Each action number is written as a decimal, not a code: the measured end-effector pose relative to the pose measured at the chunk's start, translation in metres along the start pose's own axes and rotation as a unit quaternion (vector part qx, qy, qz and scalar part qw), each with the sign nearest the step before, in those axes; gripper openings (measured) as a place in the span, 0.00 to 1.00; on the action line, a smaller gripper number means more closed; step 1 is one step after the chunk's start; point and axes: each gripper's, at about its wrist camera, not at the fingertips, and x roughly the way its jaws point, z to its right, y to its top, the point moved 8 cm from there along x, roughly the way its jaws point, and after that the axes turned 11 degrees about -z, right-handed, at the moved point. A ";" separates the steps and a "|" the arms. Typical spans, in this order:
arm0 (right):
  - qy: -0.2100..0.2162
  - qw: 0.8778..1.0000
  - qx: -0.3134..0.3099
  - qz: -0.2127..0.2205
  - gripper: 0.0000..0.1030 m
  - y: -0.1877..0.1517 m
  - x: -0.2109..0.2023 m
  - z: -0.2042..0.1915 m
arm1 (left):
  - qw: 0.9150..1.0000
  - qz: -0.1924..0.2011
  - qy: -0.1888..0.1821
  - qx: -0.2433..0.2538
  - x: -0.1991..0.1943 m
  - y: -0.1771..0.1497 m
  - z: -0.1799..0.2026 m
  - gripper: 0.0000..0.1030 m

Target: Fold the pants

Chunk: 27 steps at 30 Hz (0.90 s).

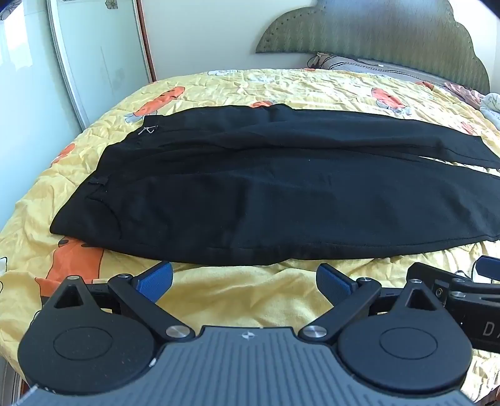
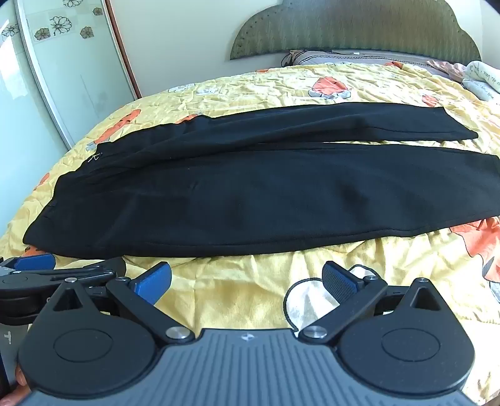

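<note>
Black pants [image 1: 265,193] lie flat across a yellow bedspread [image 1: 243,296], waistband at the left and both legs stretching to the right, side by side. In the right wrist view the same pants [image 2: 265,193] show their two leg ends at the right. My left gripper [image 1: 243,278] hovers just short of the pants' near edge, jaws wide open over bare bedspread. My right gripper [image 2: 247,281] stands the same way beside it, open and empty. Each gripper shows at the edge of the other's view: the right gripper [image 1: 462,281] and the left gripper [image 2: 47,274].
The bedspread [image 2: 250,93] carries orange cartoon prints and wrinkles. A green padded headboard [image 1: 375,28] and pillows [image 2: 343,57] sit at the far side. A wardrobe with glass doors [image 2: 62,68] stands at the left. Crumpled bedding [image 2: 478,78] lies at the far right.
</note>
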 end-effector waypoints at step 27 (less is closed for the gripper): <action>-0.003 1.000 0.000 -0.007 1.00 -0.002 0.009 0.000 | 1.000 -0.013 0.000 -0.005 0.008 -0.005 -0.002 0.96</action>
